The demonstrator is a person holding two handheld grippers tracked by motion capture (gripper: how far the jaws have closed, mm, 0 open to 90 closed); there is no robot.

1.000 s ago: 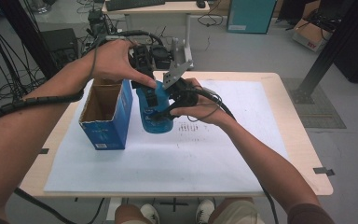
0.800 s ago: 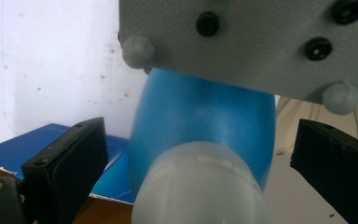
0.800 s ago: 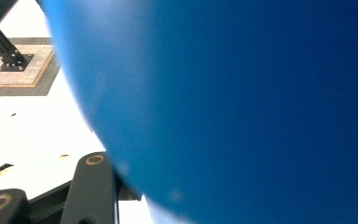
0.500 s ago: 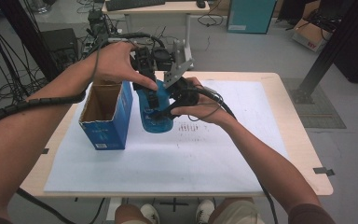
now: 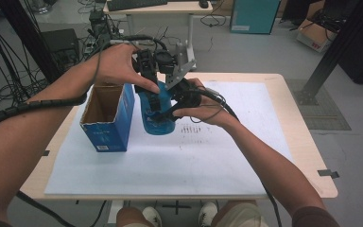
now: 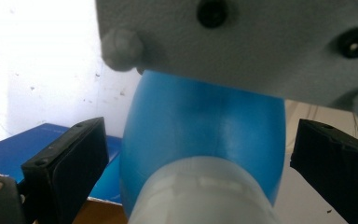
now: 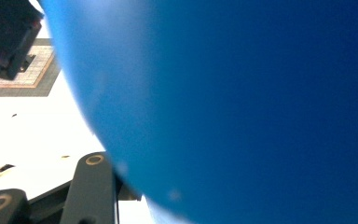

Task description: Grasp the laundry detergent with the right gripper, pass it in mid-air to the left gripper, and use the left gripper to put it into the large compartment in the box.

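**Blue bottle, upright, between two claws**

Blue bottle (image 5: 157,113): stands on the tabletop (image 5: 283,94), just beside the open blue box (image 5: 106,116) at its 9 o'clock. Right claw (image 5: 163,115): clenched on the bottle body, from 3 o'clock. Left claw (image 6: 205,154): released, jaws straddling the bottle's white neck from 12 o'clock, clear of it.

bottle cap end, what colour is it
White, against the bottle's translucent blue body; the cap end shows best in the left gripper view.
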